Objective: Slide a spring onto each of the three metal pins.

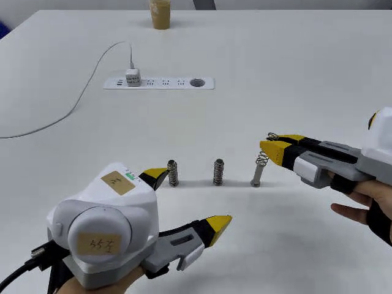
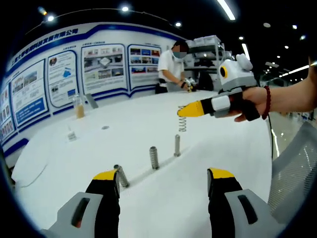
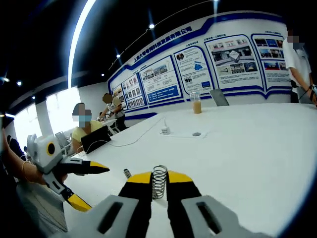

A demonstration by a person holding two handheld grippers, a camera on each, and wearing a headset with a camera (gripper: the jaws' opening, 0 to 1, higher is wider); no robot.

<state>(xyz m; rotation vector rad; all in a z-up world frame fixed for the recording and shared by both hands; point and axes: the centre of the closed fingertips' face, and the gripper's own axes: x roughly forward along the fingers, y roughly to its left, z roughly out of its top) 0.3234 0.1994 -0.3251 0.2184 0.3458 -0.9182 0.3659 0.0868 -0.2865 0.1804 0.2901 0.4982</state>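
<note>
Three metal pins stand in a row on the white table. The left pin and the middle pin each carry a spring. The right pin is bare. Just above it hangs a tilted spring, with my right gripper shut on its upper part. In the right gripper view the spring stands between the yellow jaw tips. My left gripper is open in front of the row, holding nothing. The left gripper view shows the pins beyond its jaws and the spring over the far pin.
A white power strip with a plugged charger and a trailing cable lies behind the pins. A tan cup stands at the table's far edge. People sit and stand around the table in the gripper views.
</note>
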